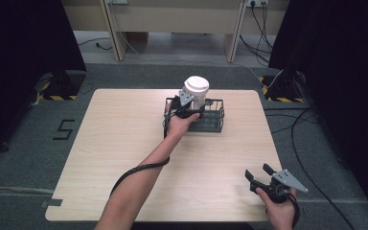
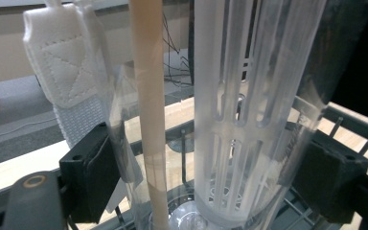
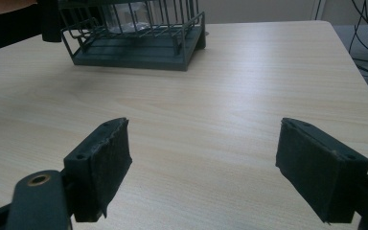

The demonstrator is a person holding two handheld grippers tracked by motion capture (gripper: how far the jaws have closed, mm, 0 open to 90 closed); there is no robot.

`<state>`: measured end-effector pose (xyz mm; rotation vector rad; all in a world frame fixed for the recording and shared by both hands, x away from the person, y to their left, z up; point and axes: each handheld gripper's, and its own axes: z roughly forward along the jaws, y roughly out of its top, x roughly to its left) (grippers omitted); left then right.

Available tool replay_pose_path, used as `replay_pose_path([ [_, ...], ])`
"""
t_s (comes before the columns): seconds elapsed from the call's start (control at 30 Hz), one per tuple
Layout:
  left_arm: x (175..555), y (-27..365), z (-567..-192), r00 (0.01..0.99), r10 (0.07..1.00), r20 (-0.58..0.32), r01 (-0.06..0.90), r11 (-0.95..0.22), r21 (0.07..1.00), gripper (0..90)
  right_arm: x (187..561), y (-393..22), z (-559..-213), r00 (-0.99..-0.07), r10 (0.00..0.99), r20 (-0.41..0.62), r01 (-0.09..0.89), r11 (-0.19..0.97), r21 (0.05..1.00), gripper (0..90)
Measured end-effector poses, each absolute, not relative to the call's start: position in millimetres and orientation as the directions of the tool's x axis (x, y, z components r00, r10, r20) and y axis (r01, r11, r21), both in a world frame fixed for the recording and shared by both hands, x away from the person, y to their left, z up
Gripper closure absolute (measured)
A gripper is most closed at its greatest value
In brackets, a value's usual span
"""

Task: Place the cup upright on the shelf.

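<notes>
High view: we see the left gripper at the far centre of the table, at the near-left corner of the wire basket, with a clear bottle under a white lid standing upright between its jaws. Left gripper view: the bottle runs vertically through the frame, its long axis upright, with a ribbed inner tube and a tan straw beside it; both pads press its wall, so we read the jaws as clamped on it. Its base sits low among the basket wires; we cannot tell whether it rests on the basket floor. Right gripper: near the table's near-right corner, jaws spread wide, nothing between them, well apart from the basket, which lies ahead and to its left. We judge the left hand by far the nearer; any lift or lowering follows the bottle's upright axis.
</notes>
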<state>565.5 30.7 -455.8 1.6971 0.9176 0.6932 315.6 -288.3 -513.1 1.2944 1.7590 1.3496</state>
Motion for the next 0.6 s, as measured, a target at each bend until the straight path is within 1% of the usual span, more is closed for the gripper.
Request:
replay_pose_path([
  [0.33, 563.4, 31.1, -455.6, 0.535, 0.844, 0.037, 0.236, -0.192, 0.952, 16.9, 315.5, -288.0, -513.1, -0.373, 0.921, 0.114, 0.350, 0.025, 0.936, 19.7],
  [0.6, 560.3, 34.6, -455.4, 0.528, 0.848, 0.033, 0.231, -0.181, 0.956, 15.4, 315.6, -287.8, -513.1, -0.373, 0.921, 0.116, 0.351, 0.025, 0.936, 19.7],
])
